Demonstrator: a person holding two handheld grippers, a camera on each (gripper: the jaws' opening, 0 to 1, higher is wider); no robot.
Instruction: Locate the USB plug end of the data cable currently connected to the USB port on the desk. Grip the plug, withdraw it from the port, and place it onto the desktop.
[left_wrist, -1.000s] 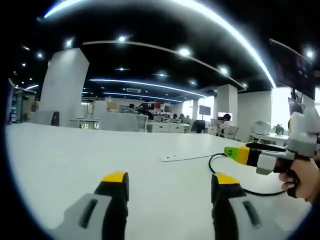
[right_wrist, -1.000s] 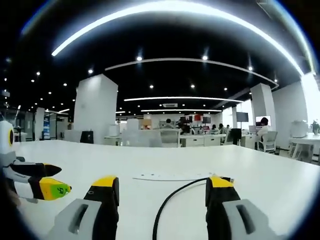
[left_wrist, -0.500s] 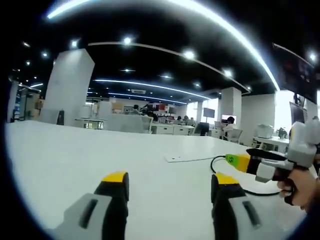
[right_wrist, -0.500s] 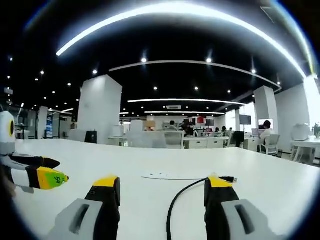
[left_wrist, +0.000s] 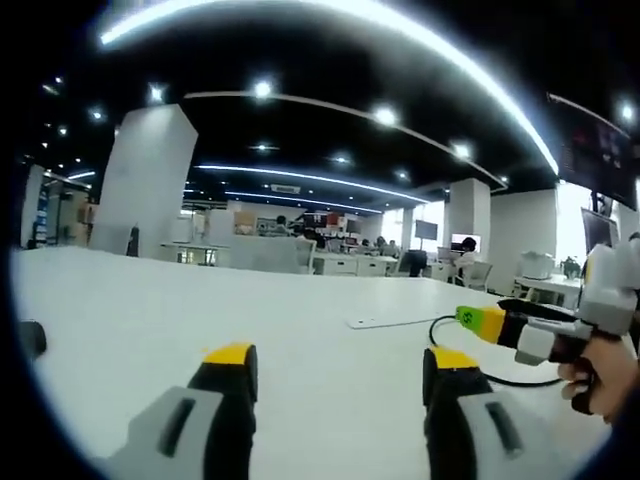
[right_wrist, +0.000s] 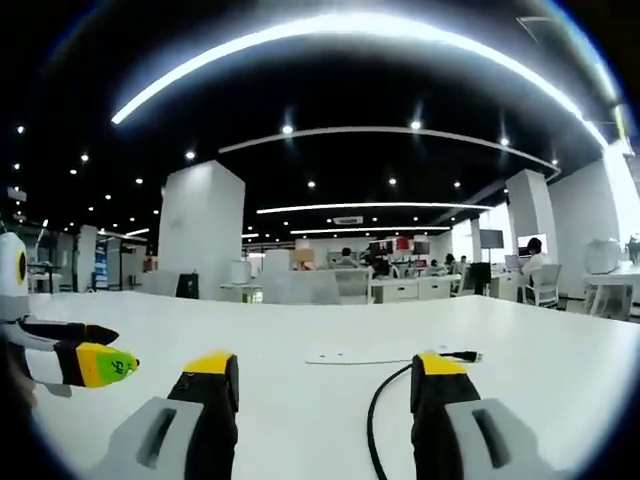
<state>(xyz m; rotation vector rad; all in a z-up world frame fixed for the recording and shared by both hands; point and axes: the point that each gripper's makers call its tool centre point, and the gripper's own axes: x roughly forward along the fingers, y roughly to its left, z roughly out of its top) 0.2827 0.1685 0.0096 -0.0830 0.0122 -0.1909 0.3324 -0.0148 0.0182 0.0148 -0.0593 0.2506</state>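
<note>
Left claw (left_wrist: 340, 362): two jaws, grey bodies with yellow-capped black tips, rising from the bottom of the left gripper view; spread wide apart, nothing between them, only bare table surface in the gap.
Right claw (right_wrist: 326, 368): same build, two jaws set well apart at the bottom of the right gripper view; holding nothing; black cable passing between them, close beside the right-hand jaw.
Right claw seen from the left gripper view: at the right edge, yellow-and-black tips pointing left, grey body gripped by a hand (left_wrist: 597, 373); jaw gap hard to judge from this angle.
Left claw seen from the right gripper view: at the lower left edge, one yellow-green tip and one black tip, pointing right.
Table (left_wrist: 150, 320): one, white, smooth, matte, wide and flat.
Data cable (right_wrist: 378, 420): one, black, thin, round, curving up from the bottom centre of the right gripper view; in the left gripper view looping at centre right by the plate.
USB plug (right_wrist: 462, 355): one, small, dark, lying low on the table at right of centre, just above the right-hand jaw tip; too small to tell whether seated in a port.
Plate (right_wrist: 357, 357): one, thin, flat, white, elongated, lying on the table just left of the plug.
Dark object (left_wrist: 31, 338): one, rounded, at the left edge of the left gripper view; too cut off to identify.
</note>
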